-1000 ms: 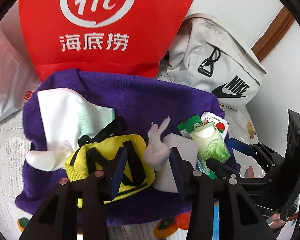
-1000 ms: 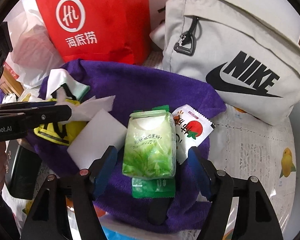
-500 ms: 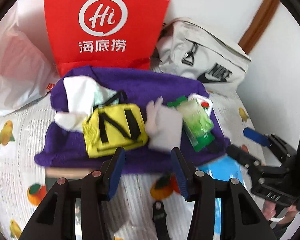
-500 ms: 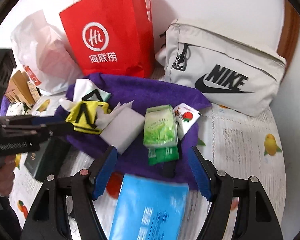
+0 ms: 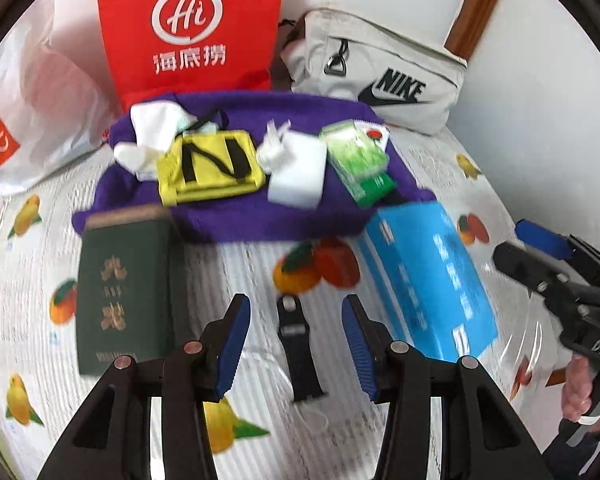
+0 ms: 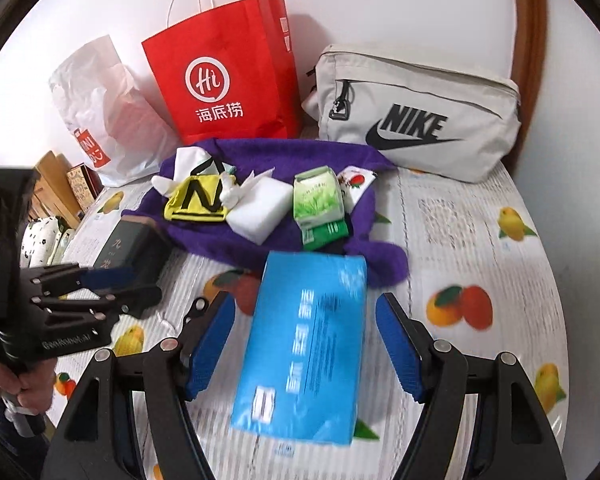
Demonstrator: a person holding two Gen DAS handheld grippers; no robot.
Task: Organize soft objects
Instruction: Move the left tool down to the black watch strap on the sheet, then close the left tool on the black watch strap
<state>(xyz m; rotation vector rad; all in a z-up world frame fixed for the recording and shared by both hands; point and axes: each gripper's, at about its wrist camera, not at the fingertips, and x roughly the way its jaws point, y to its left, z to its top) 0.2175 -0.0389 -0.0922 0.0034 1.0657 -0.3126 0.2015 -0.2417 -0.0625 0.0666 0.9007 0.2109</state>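
The table [image 6: 480, 240] wears a white cloth printed with fruit; near its far side lies the purple towel [image 6: 268, 152], the landmark here, spread flat and carrying most of the soft things; behind the towel a red paper bag [image 6: 224, 80] stands upright against the wall, with a crumpled white plastic bag [image 6: 100, 108] to its left and a grey Nike pouch [image 6: 416, 120] behind the towel's right corner; in front of the towel's right end a blue tissue pack [image 6: 304, 344] lies on the cloth, its far edge touching or just overlapping the towel; in front of the towel's left end lies a dark green box [image 5: 128, 284] with gold characters; on the towel, from left to right, sit a white cloth [image 5: 152, 132], a yellow pouch with black straps [image 5: 210, 168], a white block [image 5: 298, 172] with a crumpled tissue [image 5: 274, 148] at its far left corner, a green tissue packet [image 5: 356, 156] and a small white sachet [image 6: 356, 182] with a red picture; a black strap [image 5: 298, 344] lies on the cloth in front of the towel's middle.

The right gripper [image 6: 304, 352] hangs in front of the towel with its jaws wide apart either side of the blue pack, the pads clear of it; the left gripper [image 5: 296, 344] hangs over the black strap, jaws partly open and holding nothing; a hand [image 6: 16, 384] grips its handle.
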